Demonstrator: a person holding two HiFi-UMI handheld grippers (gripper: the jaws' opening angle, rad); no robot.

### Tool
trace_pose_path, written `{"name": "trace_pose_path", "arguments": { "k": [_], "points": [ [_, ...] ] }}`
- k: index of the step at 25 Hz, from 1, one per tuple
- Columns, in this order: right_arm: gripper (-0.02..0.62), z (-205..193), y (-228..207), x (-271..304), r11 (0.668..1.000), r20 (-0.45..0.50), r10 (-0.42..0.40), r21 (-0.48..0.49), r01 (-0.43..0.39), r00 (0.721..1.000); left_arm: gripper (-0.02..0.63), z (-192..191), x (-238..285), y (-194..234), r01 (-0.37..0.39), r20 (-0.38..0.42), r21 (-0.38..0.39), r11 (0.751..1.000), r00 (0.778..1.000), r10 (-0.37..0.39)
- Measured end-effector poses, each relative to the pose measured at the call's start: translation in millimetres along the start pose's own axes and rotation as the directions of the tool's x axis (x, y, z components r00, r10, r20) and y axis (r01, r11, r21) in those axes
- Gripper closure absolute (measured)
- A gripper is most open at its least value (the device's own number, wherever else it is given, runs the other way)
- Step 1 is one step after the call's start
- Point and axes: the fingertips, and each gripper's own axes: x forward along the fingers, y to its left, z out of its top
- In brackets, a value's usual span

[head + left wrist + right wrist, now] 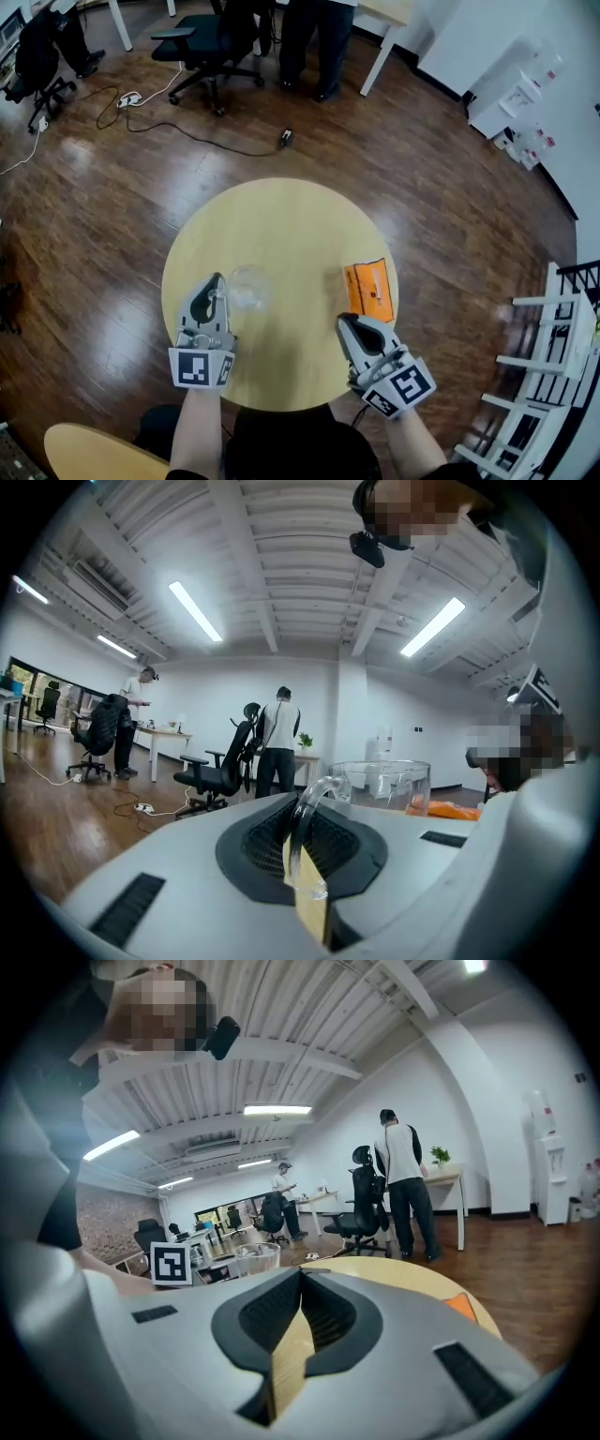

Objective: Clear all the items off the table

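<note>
Here, table (281,225): round, pale wood; the middle and the far half are bare.
Edges: the orange packet (367,289) lies flat right at the right rim; the glass mug (248,289) stands well inside the left rim.
Room around: dark wood floor (94,234) is open to the left and beyond the table; a cable (187,131), an office chair (211,47) and a standing person (314,42) are well beyond the far edge; a white rack (553,366) stands off to the right.
Mug: upright, mouth up, handle turned toward the near side.
Left gripper (217,279): jaws clamped on the mug's clear handle, seen between them in the left gripper view (302,832).
Packet axis: long side runs from near to far, tilted slightly with the rim.
Right gripper (345,321): jaws closed together with nothing in them, tips just beside the packet's near end; whether they touch it I cannot tell.
</note>
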Motion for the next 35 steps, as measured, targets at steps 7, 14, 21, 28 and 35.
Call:
{"name": "trace_pose_path", "arguments": {
  "k": [7,14,21,28,35],
  "points": [
    [0.591,-37,-4,-1,0.999,-0.062,-0.008,0.042,0.010,0.998,0.606,-50,13,6,-0.003,-0.056,0.005,1.000,0.998,0.004],
    [0.591,-51,-12,-4,0.999,-0.095,0.004,0.051,0.001,0.995,0.606,-66,17,3,0.003,-0.073,0.004,1.000,0.997,-0.002],
    [0.591,-39,2,8,0.989,-0.030,0.090,0.118,-0.086,0.995,0.606,-70,16,6,0.006,-0.060,-0.009,1.000,0.998,-0.007],
    [0.591,-46,9,10,0.986,-0.052,0.110,0.132,-0.102,0.993,0.606,-83,4,12,-0.035,-0.121,0.084,0.996,0.992,0.045],
    [0.591,-46,15,12,0.989,-0.063,0.107,0.106,-0.100,0.992,0.606,-93,4,18,-0.075,-0.201,0.074,0.994,0.976,0.088]
  ]
}}
